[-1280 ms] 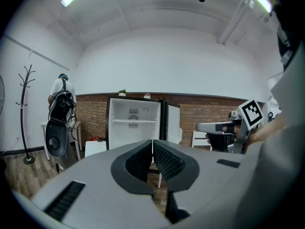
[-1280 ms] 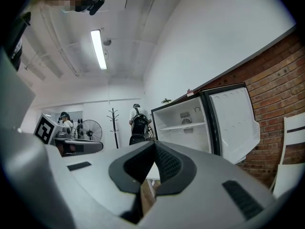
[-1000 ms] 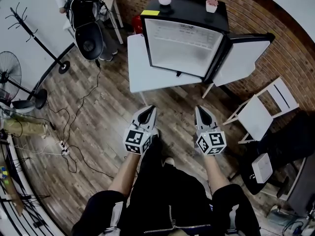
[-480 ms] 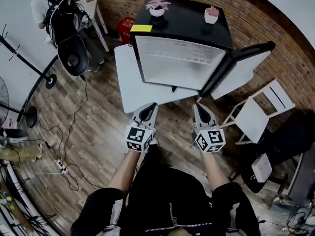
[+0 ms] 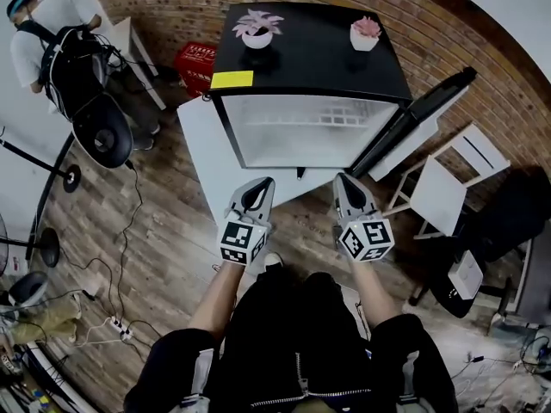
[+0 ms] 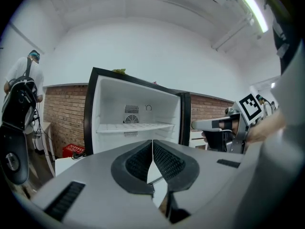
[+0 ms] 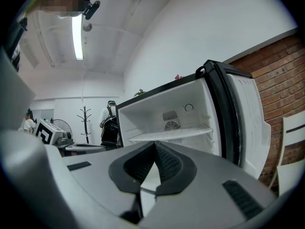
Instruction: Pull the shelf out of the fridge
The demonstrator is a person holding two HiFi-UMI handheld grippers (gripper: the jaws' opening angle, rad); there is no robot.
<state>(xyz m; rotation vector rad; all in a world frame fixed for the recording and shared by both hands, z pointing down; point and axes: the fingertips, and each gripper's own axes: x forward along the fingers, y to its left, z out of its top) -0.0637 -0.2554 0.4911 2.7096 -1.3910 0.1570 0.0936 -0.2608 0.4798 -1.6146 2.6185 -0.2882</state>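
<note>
Pointing at the open fridge [image 5: 310, 58], the left gripper [image 6: 152, 143] and the right gripper [image 7: 155, 146] are each keeping their jaws pressed together, with nothing lying between the ribbed black pads. The shelf [image 6: 136, 127] is sitting inside the cabinet, straight ahead of both claws and well apart from their tips. It is spanning the smooth white interior as a thin, pale, flat slab; whether it is wire or plate is hard to make out. In the head view, glare is washing out the inside, so the shelf is barely showing there. The door [image 7: 248, 123] is standing open to the right of the right claw, its lower part cut off by the gripper's grey body. Beyond the claws, the fridge's glossy black top is carrying two small potted plants [image 5: 256, 26].
</note>
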